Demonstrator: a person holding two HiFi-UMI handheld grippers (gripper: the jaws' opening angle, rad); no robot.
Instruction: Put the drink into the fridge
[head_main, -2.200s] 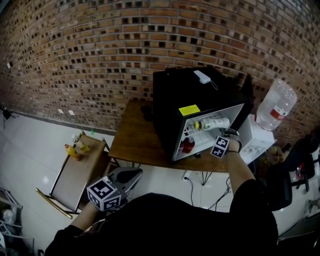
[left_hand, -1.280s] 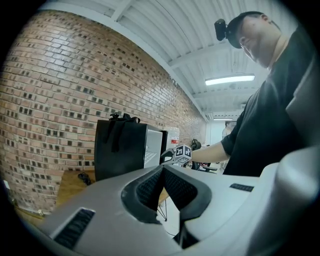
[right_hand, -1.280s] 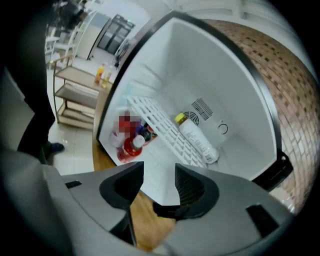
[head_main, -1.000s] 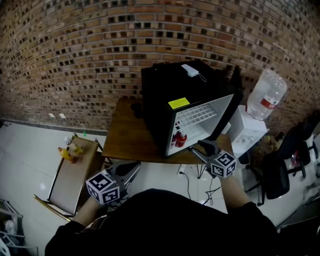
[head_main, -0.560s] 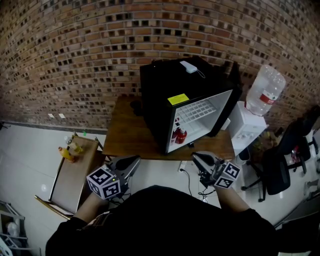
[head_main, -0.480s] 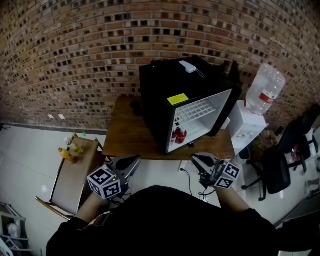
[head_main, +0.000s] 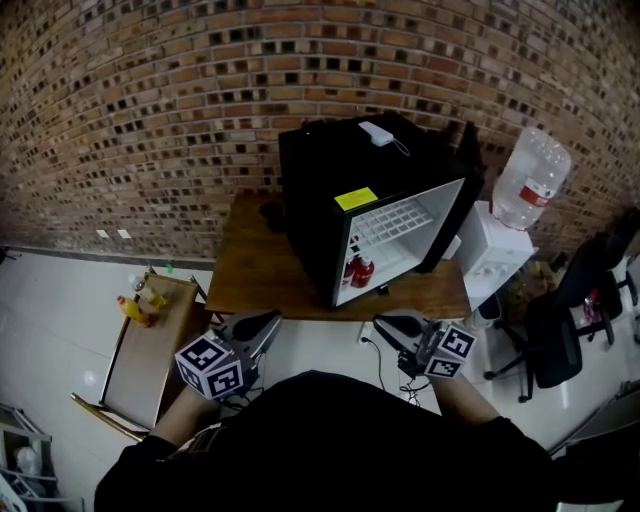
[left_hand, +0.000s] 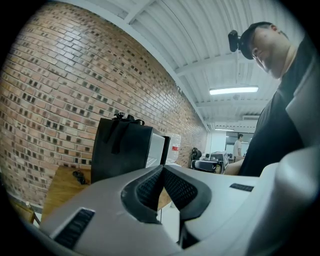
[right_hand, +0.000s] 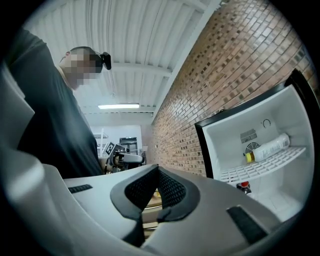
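A black mini fridge (head_main: 340, 190) stands on a wooden table (head_main: 260, 280) with its door swung open. In the right gripper view a pale drink bottle (right_hand: 267, 148) with a yellow cap lies on the fridge's wire shelf (right_hand: 260, 162). Red-capped bottles (head_main: 358, 272) stand on the fridge floor below. My right gripper (head_main: 392, 325) is shut and empty, held low in front of the table's near edge, well clear of the fridge. My left gripper (head_main: 268, 322) is shut and empty too, near my body at the lower left.
A water dispenser (head_main: 505, 260) with a big bottle (head_main: 530, 185) stands right of the table. A small side table (head_main: 150, 340) with bottles is at the left. An office chair (head_main: 560, 335) sits at the far right. A white object (head_main: 377, 134) lies on the fridge top.
My right gripper has drawn back from the fridge to my body and its jaws have shut. The drink stays on the shelf. The left gripper has barely moved.
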